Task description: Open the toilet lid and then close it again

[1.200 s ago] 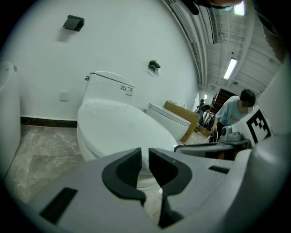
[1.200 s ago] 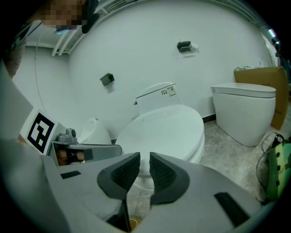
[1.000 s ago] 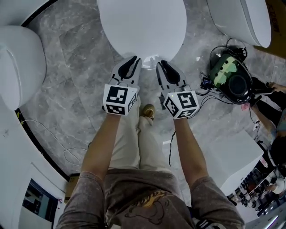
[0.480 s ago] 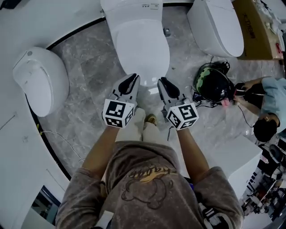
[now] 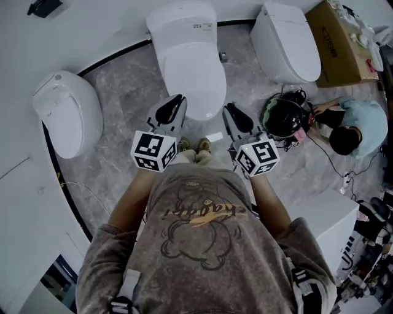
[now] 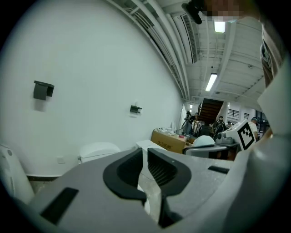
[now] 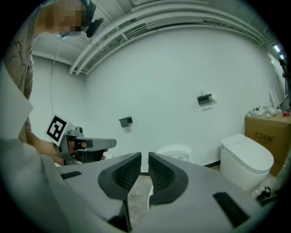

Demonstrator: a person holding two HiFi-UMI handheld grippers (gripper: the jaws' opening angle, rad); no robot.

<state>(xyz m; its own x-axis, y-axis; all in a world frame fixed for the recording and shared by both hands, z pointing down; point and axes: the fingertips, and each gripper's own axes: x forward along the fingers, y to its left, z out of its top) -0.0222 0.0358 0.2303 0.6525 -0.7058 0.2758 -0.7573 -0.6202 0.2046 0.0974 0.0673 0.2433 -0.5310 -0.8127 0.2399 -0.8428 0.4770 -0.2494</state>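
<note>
Head view: left gripper, right gripper level, empty, just narrowed.

Overhead camera plus two level ones.
Head view looks steeply down over the toilet; both gripper views face the far wall nearly level, sharing that toilet at middle distance.

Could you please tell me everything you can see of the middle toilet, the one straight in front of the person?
The middle toilet is white and glossy, ceramic or plastic by its look. Its oval lid is down, closed over the bowl. A boxy rear unit carries a small printed label. It stands on the grey marbled floor against the white wall; nothing touches it.
</note>
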